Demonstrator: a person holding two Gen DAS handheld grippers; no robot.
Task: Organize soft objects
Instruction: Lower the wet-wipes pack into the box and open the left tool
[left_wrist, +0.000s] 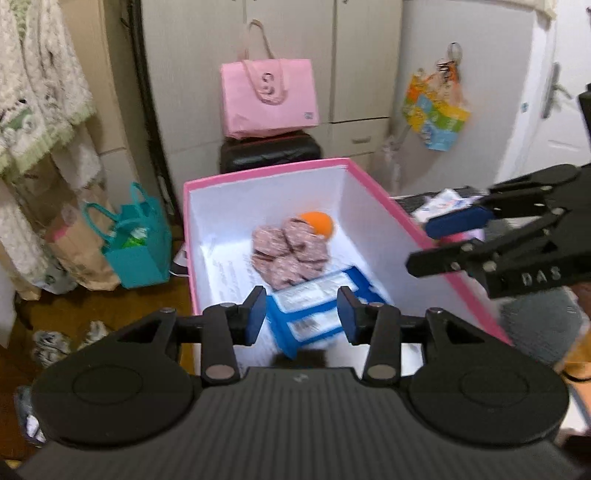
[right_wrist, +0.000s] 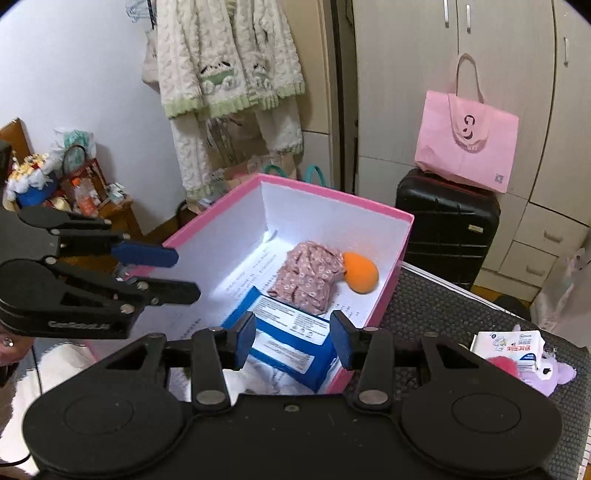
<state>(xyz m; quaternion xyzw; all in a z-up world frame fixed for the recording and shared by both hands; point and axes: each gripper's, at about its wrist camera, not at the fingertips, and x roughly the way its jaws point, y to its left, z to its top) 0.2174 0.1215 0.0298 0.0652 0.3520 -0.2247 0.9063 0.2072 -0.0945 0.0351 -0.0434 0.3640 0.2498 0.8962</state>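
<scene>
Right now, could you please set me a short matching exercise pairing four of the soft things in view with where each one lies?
Things:
1. orange sponge
2. floral cloth
3. blue wipes pack
4. white tissue pack

Places:
A. outside the pink box, on the dark mat
B. in the box, at the near end
C. in the box, against the far right wall
D. in the box, mid-floor, touching the sponge

Pairs: 1-C, 2-D, 3-B, 4-A
</scene>
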